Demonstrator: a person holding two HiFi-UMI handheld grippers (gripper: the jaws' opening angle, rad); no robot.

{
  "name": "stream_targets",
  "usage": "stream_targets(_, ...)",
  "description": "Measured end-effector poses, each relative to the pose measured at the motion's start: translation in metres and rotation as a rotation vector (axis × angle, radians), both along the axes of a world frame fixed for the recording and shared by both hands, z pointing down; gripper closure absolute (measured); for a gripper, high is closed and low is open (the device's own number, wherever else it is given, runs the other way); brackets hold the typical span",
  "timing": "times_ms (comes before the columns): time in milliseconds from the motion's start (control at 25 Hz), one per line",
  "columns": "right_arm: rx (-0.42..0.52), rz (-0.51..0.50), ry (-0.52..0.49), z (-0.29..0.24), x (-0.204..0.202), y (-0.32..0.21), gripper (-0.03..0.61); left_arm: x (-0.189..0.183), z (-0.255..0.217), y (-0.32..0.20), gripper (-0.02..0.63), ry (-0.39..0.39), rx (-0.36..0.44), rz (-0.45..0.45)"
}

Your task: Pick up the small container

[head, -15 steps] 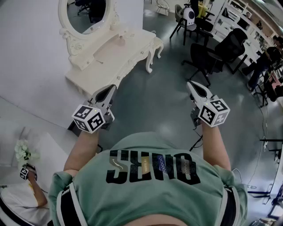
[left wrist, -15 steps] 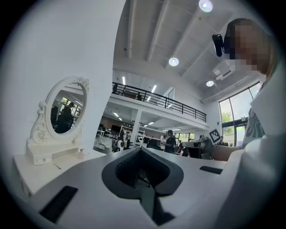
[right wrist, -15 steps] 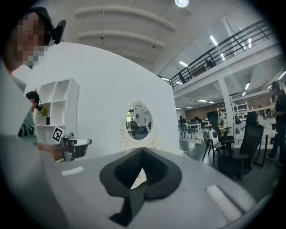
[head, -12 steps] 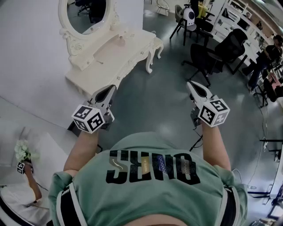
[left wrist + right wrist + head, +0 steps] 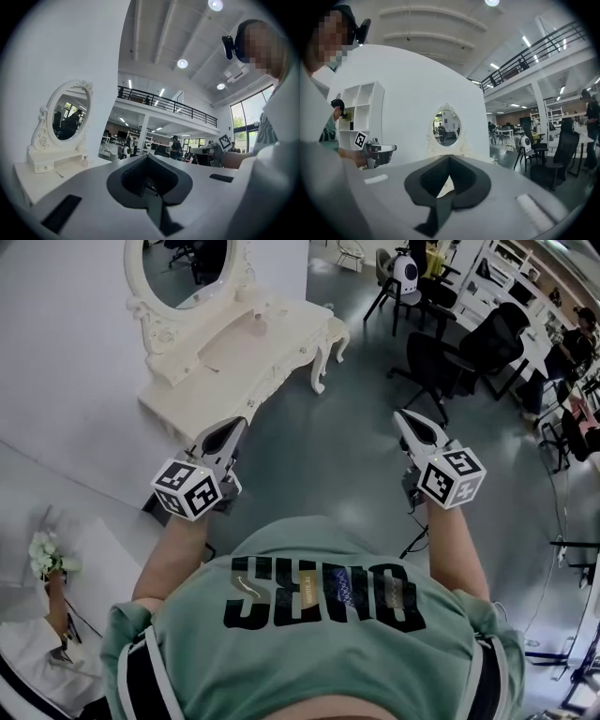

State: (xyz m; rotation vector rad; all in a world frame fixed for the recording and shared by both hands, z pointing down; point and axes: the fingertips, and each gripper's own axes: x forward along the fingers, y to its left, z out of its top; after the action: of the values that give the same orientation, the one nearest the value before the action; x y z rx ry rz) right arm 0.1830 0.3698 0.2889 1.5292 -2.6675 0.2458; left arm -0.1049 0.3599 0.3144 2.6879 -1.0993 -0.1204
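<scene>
Two grippers, both empty, both with jaws closed tip to tip.

Head view: we stand on the grey floor (image 5: pixel 328 456). The left gripper (image 5: pixel 233 424) and right gripper (image 5: pixel 401 415) are held out level before us, well apart. Ahead and to the left is a white vanity (image 5: pixel 220 371) with an oval mirror (image 5: pixel 183 268). One small pale thing sits near the back of the vanity top, beside the mirror's base. We take it for the container (image 5: pixel 255 319). It lies well apart from both grippers. Black chairs (image 5: pixel 441 357) stand off to the right.

Left gripper view: the left gripper (image 5: pixel 148 156) has its pads together with nothing between them. The vanity (image 5: pixel 37 173) is at far left. The container (image 5: pixel 85 161) is a speck by the mirror stand, upright as far as we can tell.

Right gripper view: the right gripper (image 5: pixel 449 157) has its pads together with nothing between them. The mirror (image 5: pixel 446 126) is straight ahead past the tips. We cannot make out the container.

Handling, our judgement: it is small, so likely light. It probably has a hard, smooth shell that could slip or tip under a one-sided push. Material and lid are too small to tell. We would open the jaws first, come in level, and close gently on the middle of the body, below any cap.
</scene>
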Motion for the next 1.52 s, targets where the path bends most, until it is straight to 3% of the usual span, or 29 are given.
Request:
stream_targets(640,-0.022,-0.094,0.035,0.009,0.061,-0.018,0.571,0.085,0.015,-0.005,0.613,0.032,-0.027,-0.038)
stream_targets(880,-0.041,-0.102,0.009,0.026,0.065,-0.051,0.57,0.087,0.028,-0.035,0.614,0.017,-0.051,-0.04)
stream_targets(1120,-0.041,-0.079,-0.002,0.039,0.042,-0.123,0.569,0.068,0.042,-0.117,0.613,0.025,-0.06,0.001)
stream_targets(1520,0.018,0.014,-0.035,0.013,-0.031,-0.304,0.569,0.018,0.03,-0.327,0.614,-0.01,-0.028,0.163)
